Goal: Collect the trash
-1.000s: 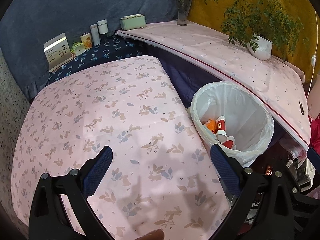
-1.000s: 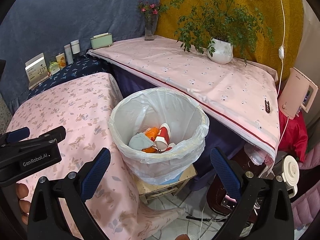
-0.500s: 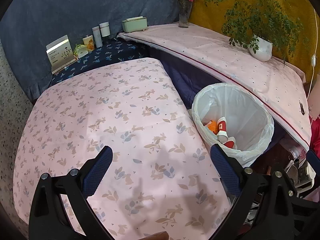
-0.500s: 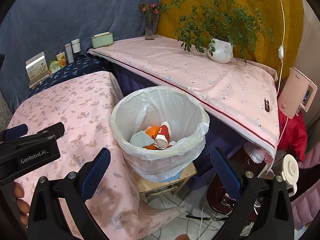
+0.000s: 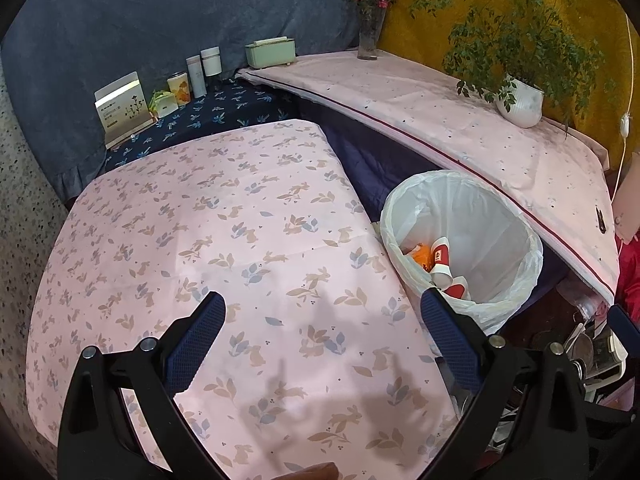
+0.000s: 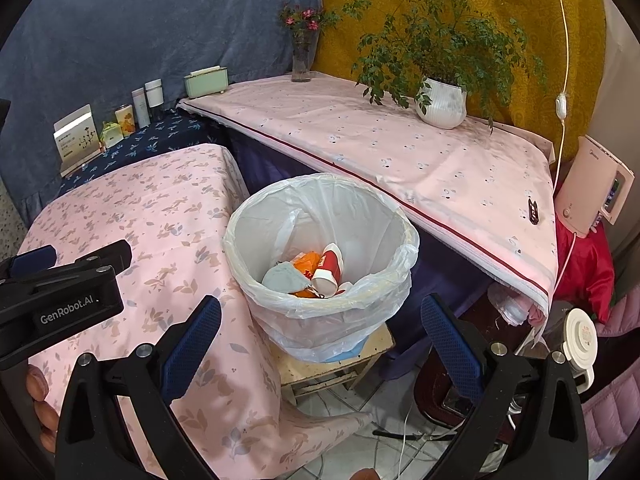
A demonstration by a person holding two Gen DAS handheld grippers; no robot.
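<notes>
Pink tablecloth (image 5: 240,240) beside lined bin (image 6: 320,240)

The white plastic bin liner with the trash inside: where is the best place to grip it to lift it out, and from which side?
Probably the white plastic bin liner's loose folded-over rim at the near side, approached from above with the open right hand-held gripper. There the film hangs slack outside the bin, thin enough to pinch.

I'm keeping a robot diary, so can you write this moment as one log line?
left hand-held gripper: open, empty | right hand-held gripper: open, empty | trash bin: holds red cup, orange wrapper | pink tablecloth: no trash
</notes>
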